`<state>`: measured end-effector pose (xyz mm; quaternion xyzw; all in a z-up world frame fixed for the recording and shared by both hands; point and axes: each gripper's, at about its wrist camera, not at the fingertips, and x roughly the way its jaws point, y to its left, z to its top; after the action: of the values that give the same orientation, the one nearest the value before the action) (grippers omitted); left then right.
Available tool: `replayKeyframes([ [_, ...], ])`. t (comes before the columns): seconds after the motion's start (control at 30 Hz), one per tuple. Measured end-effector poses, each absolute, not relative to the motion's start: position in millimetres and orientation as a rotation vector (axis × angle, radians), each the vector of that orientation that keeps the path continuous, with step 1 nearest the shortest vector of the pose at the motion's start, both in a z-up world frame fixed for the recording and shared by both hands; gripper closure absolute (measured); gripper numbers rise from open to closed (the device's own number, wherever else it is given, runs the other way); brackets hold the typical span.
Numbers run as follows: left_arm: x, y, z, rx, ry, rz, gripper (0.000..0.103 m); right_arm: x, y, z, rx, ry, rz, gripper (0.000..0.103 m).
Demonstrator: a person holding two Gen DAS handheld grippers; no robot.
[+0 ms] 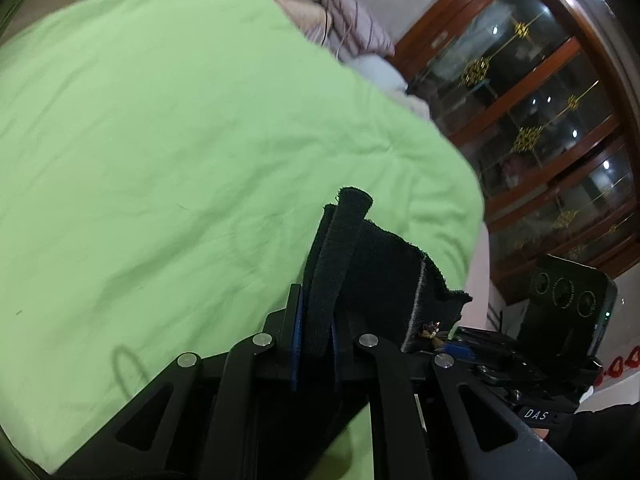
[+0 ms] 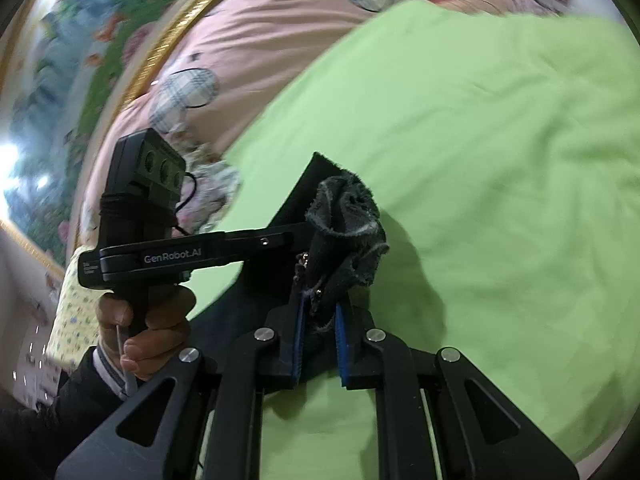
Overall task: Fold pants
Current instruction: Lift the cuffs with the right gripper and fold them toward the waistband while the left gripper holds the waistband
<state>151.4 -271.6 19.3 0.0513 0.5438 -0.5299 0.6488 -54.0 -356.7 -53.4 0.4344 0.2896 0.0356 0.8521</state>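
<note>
The pants point(image 1: 376, 268) are dark, almost black fabric. My left gripper point(image 1: 316, 320) is shut on a folded edge of them that sticks up between the blue pads, above the green sheet point(image 1: 180, 140). My right gripper point(image 2: 320, 320) is shut on another bunched part of the pants point(image 2: 348, 216), with a zipper pull showing by the left pad. Both hold the pants lifted over the green sheet point(image 2: 500, 160). The other gripper point(image 2: 192, 256) shows at the left in the right wrist view, held by a hand. Most of the pants hang hidden below the grippers.
A green sheet covers the bed. Pink bedding point(image 2: 240, 48) lies beyond it. A wooden glass-door cabinet point(image 1: 540, 120) stands to the right of the bed. Pillows and a cable point(image 1: 344, 20) lie at the bed's far end. A framed picture point(image 2: 80, 60) hangs at left.
</note>
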Motion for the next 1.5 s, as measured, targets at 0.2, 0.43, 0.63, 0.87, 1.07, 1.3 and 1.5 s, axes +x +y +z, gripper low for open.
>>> replayKeyframes([
  [0.2,150,-213,58,-0.001,1.161,-1.195,0.093,-43,-329,-13,0.845,0.536,0.221,0.089],
  [0.43,148,-150,68,-0.105,1.129,-1.161,0.093,-28,-286,10,0.766,0.534,0.386,0.089],
  [0.63,150,-105,54,-0.187,1.131,-1.082,0.093,-6,-248,6,0.729,0.568,0.486,0.089],
  [0.87,150,-55,20,-0.281,1.175,-0.984,0.094,15,-210,-15,0.697,0.652,0.568,0.089],
  [1.07,152,-37,-16,-0.320,1.230,-0.896,0.096,30,-190,-38,0.692,0.733,0.595,0.089],
  [1.3,147,-21,-32,-0.374,1.243,-0.826,0.095,33,-177,-44,0.635,0.783,0.590,0.088],
  [1.5,134,0,-32,-0.407,1.234,-0.722,0.095,34,-170,-45,0.610,0.809,0.579,0.080],
])
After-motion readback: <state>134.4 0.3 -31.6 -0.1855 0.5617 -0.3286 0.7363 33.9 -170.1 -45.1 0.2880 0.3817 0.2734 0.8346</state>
